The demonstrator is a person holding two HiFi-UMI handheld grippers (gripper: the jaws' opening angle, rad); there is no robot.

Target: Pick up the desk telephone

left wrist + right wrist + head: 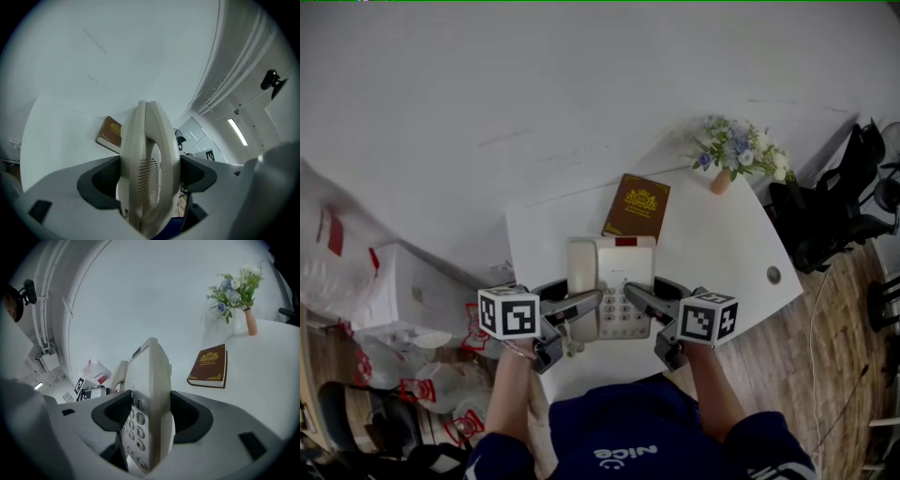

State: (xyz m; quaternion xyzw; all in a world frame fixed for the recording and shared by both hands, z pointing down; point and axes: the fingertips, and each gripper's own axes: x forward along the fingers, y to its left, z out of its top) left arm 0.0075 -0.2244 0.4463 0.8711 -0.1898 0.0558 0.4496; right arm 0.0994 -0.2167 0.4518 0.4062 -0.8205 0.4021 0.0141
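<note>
Two tools (591, 300) (636, 295) inward, tight on telephone (614, 267)

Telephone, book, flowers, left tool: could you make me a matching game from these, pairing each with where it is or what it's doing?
Things:
1. telephone
2. book
3. flowers
4. left tool

Places or states:
A. in a vase at the far right edge of the table
B. shut on the handset side
C. gripped by a tool on each side
D. lying flat beyond the telephone, cover up

Pairs: 1-C, 2-D, 3-A, 4-B.
</note>
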